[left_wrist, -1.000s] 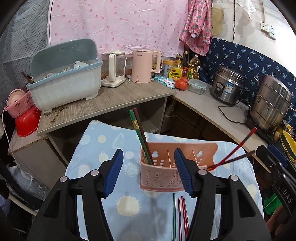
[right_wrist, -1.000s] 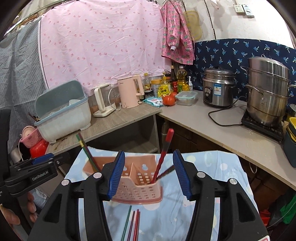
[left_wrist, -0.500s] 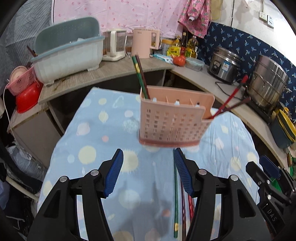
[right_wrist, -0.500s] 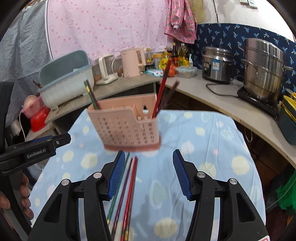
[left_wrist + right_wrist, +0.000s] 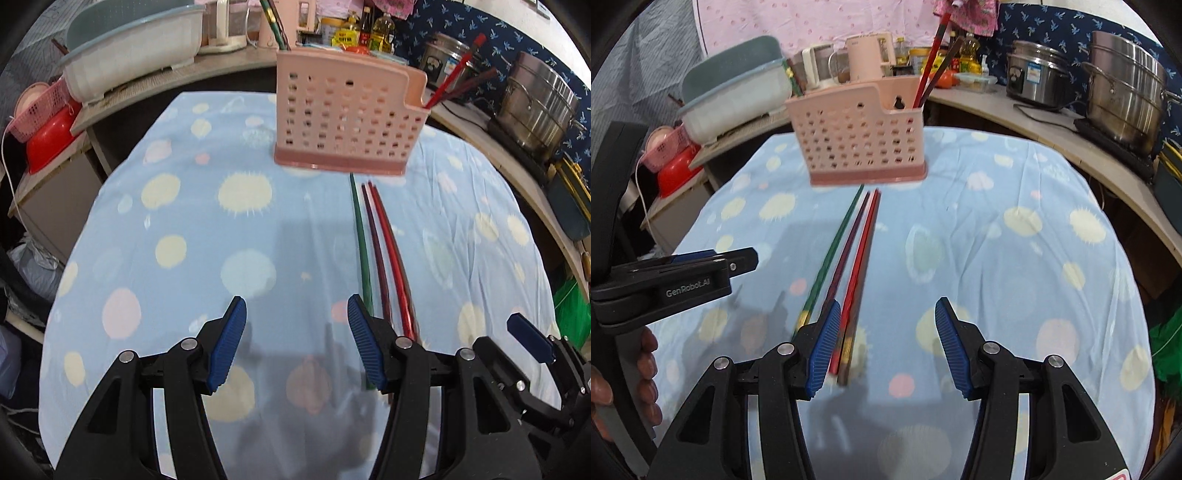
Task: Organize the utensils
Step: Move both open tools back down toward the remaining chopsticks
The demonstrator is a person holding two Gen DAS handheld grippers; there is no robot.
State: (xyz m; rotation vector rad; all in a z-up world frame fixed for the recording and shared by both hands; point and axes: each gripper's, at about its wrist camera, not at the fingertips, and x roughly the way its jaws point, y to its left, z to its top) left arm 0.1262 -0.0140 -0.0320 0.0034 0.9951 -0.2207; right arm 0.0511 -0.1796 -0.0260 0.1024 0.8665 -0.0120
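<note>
A pink perforated utensil holder (image 5: 347,118) (image 5: 860,136) stands on the blue spotted cloth (image 5: 184,229) (image 5: 1015,258). It holds green chopsticks at its left end and red ones (image 5: 454,79) (image 5: 932,55) at its right end. On the cloth in front of it lie loose chopsticks side by side: green (image 5: 360,240) (image 5: 834,251), dark maroon (image 5: 375,243) and red (image 5: 391,251) (image 5: 860,254). My left gripper (image 5: 295,339) hangs open above the cloth, left of the loose chopsticks. My right gripper (image 5: 884,339) is open too, with its left finger over the chopsticks' near ends.
A counter runs behind and to the right with a grey dish tub (image 5: 129,55), pink kettle (image 5: 868,55), bottles, rice cooker (image 5: 1038,77) and steel steamer pot (image 5: 1126,99). Pink and red baskets (image 5: 44,125) sit at the left. A hand (image 5: 646,387) holds the left gripper.
Both grippers have come down and tilted toward the cloth. The holder has shifted up in both views and the loose chopsticks now lie close before the fingers. Jaw gaps look unchanged.
</note>
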